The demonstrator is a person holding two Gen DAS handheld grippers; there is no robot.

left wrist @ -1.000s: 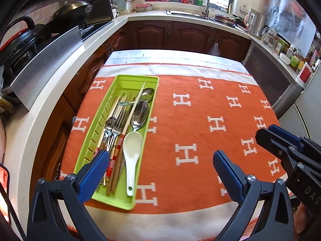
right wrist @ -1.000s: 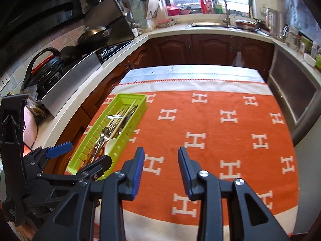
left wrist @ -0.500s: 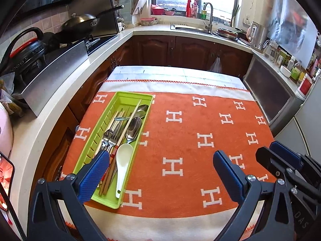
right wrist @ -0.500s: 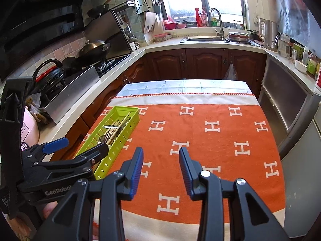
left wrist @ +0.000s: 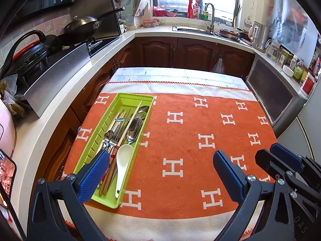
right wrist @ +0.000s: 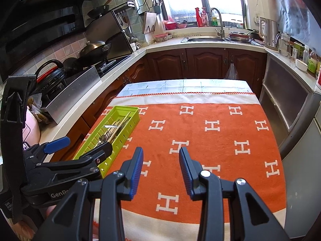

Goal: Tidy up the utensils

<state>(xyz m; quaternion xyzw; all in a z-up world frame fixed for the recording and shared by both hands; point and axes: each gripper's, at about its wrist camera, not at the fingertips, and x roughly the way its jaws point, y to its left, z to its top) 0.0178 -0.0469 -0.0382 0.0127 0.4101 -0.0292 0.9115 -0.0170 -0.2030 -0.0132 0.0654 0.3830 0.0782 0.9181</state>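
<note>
Utensils (left wrist: 122,132) lie together in a lime-green slotted tray (left wrist: 96,138) that sits on the left part of an orange cloth (left wrist: 190,140) patterned with white H shapes, spread over a table in a kitchen. Inside the tray, from left to right, are small metal spoons and forks (left wrist: 112,138), a pair of chopsticks (left wrist: 130,120) running lengthwise, a large metal spoon (left wrist: 134,127) and, nearest the camera, a white ceramic soup spoon (left wrist: 123,160). Everything rests within the tray's walls; nothing lies loose on the cloth. The left gripper (left wrist: 160,172) hovers above the near end of the cloth, its blue-padded jaws spread wide with nothing between them, the left pad overlapping the tray's near end in the left wrist view. To its right, the right gripper (right wrist: 161,168) hangs over bare orange cloth well apart from the tray, its jaws partly spread and holding nothing.
</note>
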